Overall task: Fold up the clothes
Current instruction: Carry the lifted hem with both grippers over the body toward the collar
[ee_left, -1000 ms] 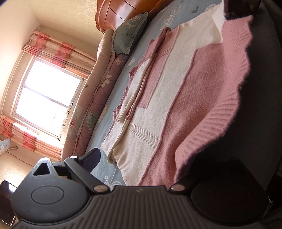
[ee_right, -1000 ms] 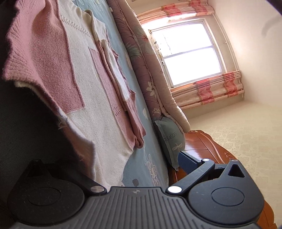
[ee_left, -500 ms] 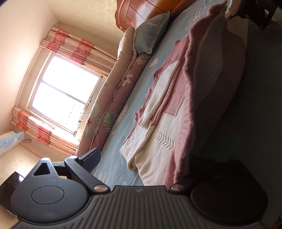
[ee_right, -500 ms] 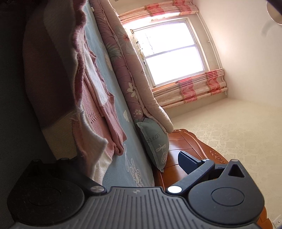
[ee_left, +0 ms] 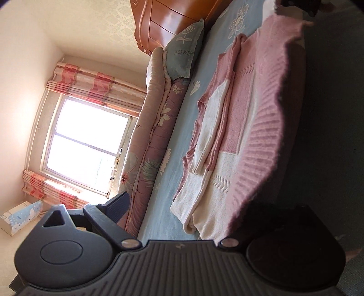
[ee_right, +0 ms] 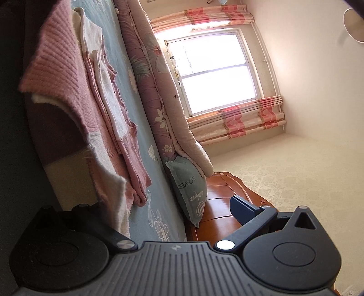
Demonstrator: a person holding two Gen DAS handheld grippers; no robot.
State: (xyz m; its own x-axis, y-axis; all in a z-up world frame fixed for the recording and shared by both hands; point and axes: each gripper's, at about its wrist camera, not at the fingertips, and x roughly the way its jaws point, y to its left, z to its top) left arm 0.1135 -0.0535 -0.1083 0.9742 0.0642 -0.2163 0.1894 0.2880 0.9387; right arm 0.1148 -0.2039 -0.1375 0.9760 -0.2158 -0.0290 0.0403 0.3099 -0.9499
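Observation:
A pink and cream knitted sweater [ee_left: 241,127] lies on the blue flowered bed sheet [ee_left: 173,189], its sleeves folded onto the body. Its ribbed hem [ee_left: 266,145] is lifted off the bed. In the left wrist view my left gripper [ee_left: 182,205] shows one finger [ee_left: 116,205] spread wide at the left; the other finger is hidden under the hem. In the right wrist view the sweater [ee_right: 75,95] hangs at the left, and my right gripper [ee_right: 173,211] shows one finger [ee_right: 243,211] spread at the right, the other hidden behind the cloth.
A rolled floral quilt [ee_left: 154,127] runs along the far side of the bed. A grey-blue pillow [ee_left: 184,52] leans on the wooden headboard [ee_left: 168,20]. A bright window with pink curtains [ee_left: 86,141] is behind. The pillow also shows in the right wrist view [ee_right: 191,189].
The lifted hem has swung: half a second ago it stood nearly on edge, now it spreads flatter and wider over the sweater body. Both cameras have shifted along the bed.

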